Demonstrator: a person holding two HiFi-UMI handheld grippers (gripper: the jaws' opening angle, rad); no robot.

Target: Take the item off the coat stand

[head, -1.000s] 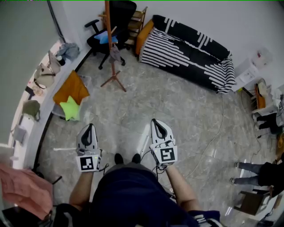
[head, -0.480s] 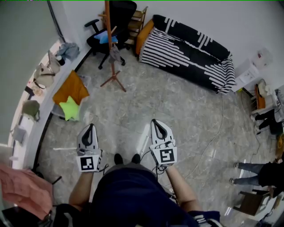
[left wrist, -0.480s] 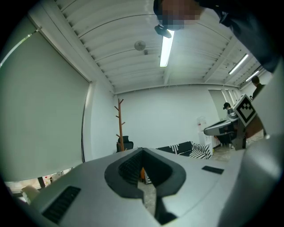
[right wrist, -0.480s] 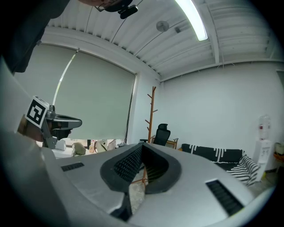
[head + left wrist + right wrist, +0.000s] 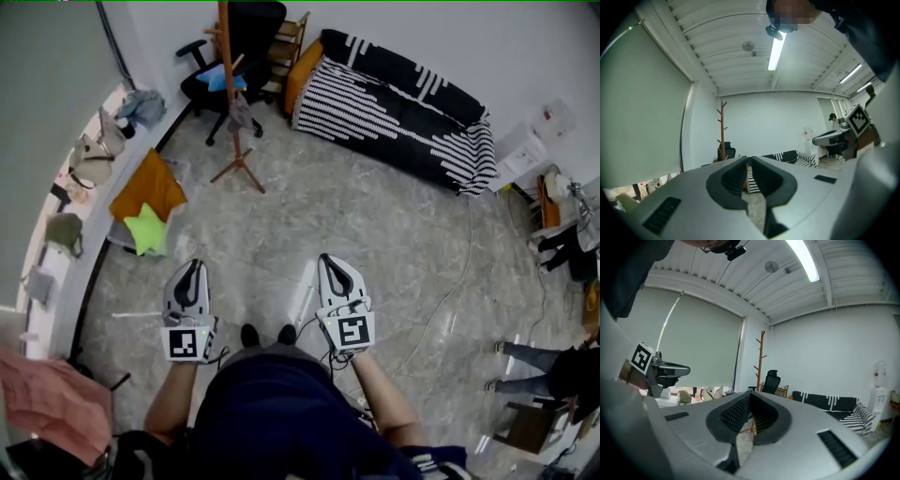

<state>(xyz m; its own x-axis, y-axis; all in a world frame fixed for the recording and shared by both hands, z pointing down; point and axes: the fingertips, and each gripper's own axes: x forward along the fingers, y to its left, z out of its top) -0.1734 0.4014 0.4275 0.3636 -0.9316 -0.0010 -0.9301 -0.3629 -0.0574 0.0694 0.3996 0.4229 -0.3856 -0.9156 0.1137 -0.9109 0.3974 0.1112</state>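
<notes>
The wooden coat stand (image 5: 228, 84) rises on the far side of the floor, with a small grey item (image 5: 241, 114) hanging low on its pole. Both grippers are held level near the person's waist, well short of the stand. My left gripper (image 5: 191, 267) is shut with nothing in it, and so is my right gripper (image 5: 334, 260). In the left gripper view the stand (image 5: 723, 133) is far off, left of the shut jaws of my left gripper (image 5: 747, 162). In the right gripper view the stand (image 5: 760, 363) rises just above my right gripper (image 5: 750, 398).
A black office chair (image 5: 234, 37) and a wooden shelf (image 5: 289, 42) stand behind the stand. A striped sofa (image 5: 394, 103) runs along the back wall. An orange cloth (image 5: 150, 186) and a green star cushion (image 5: 148, 231) lie at the left ledge. A cable (image 5: 450, 291) crosses the floor; a person (image 5: 553, 366) is at the right.
</notes>
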